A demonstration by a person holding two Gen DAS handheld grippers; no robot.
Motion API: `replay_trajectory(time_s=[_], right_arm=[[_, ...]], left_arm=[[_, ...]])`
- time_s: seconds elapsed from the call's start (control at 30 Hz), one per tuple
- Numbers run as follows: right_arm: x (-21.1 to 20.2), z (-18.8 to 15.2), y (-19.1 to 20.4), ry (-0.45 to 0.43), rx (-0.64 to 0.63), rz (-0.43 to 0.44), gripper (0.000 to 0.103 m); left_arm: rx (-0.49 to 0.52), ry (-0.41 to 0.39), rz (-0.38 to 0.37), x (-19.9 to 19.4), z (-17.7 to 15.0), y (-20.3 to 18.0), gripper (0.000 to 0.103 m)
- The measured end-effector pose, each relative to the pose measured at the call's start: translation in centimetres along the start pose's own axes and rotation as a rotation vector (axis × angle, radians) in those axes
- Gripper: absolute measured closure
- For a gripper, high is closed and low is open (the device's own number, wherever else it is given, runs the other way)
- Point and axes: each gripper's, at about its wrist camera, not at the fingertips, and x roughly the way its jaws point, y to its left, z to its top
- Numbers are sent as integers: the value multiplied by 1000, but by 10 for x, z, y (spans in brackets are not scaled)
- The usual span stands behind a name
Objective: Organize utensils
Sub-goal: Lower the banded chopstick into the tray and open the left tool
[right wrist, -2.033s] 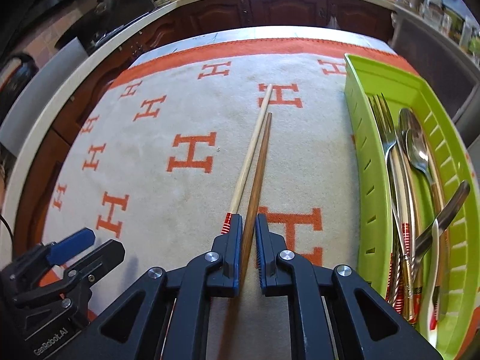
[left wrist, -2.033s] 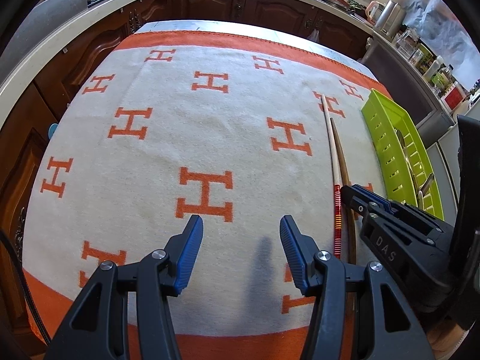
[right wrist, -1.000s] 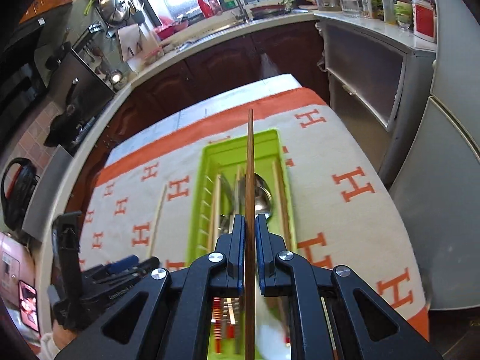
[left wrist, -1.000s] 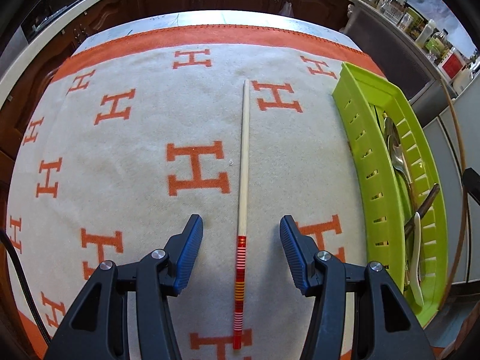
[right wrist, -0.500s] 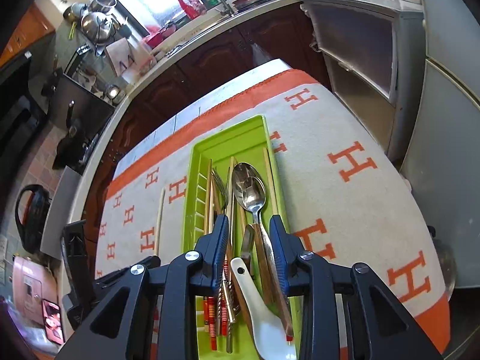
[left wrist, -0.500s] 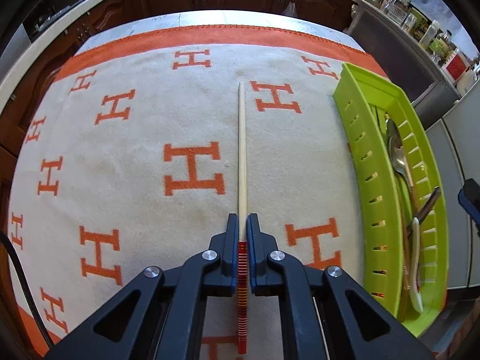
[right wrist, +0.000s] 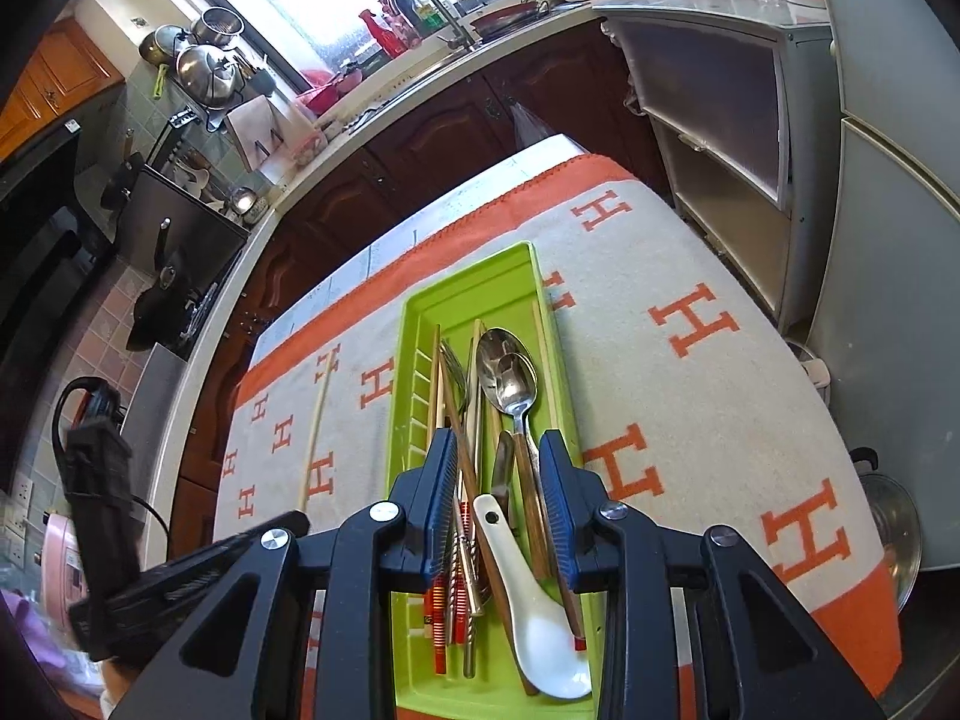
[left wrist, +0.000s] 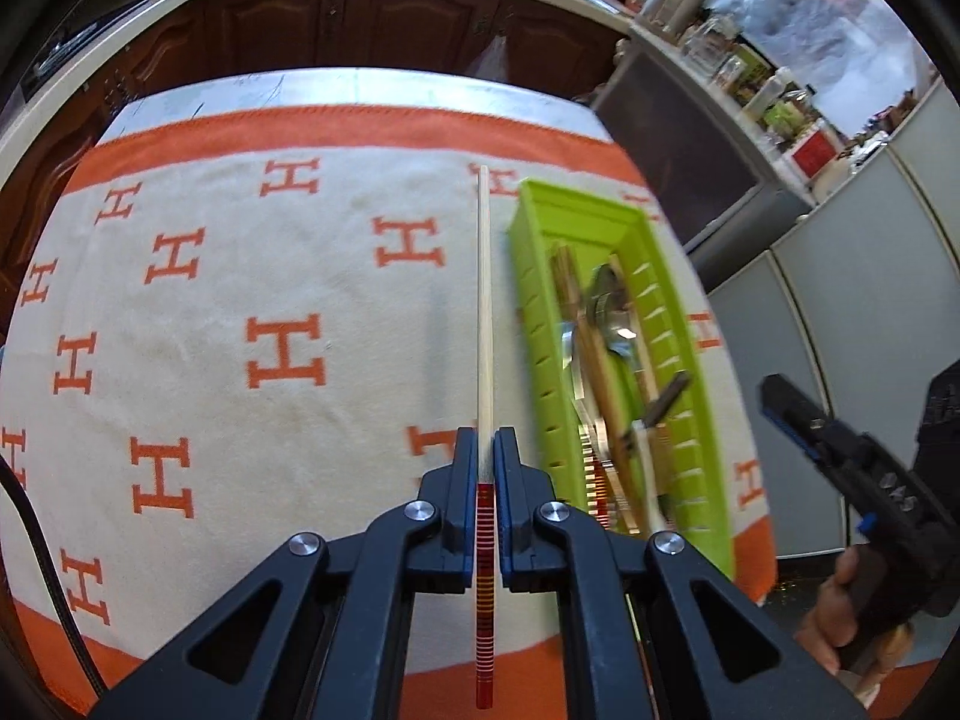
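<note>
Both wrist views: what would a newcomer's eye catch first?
The pale wooden chopstick with a red-striped end, clamped in the left gripper above the orange-and-cream H-patterned cloth. Next, the lime-green plastic utensil tray, crowded with cutlery, lies under the open right gripper.

Home kitchen, sink faucet, hanging pots, dark wood cabinets

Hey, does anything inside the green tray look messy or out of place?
Yes. In the green tray, the utensils lie jumbled: a brown chopstick runs diagonally across the others, and the white ceramic spoon rests on top, not sorted.
</note>
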Motion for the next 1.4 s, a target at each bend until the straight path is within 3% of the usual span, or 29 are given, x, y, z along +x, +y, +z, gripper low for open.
replay_trajectory(time_s=[0.33,0.5,0.63,0.8,1.03,1.4], right_arm=[[-18,-2,-3,-33,4,3,74],[-22,-2,-4,-36,11,2,74],[-21,-4,0,-35,-1,-2,74],[-17,-8,7,-23,-11,0,74],[-7,-13,17,9,-44,1,74],[8,-30,34,69,-99,-25,74]], left_arm=[[87,-12,-30,9,17,-63,100],[113,1,-10,19,15,-72,84],[115,-9,6,17,13,-66,82],[129,-54,55,7,8,-56,66],[113,-89,107,-6,-2,-36,63],[110,-187,208,-33,-20,-13,28]])
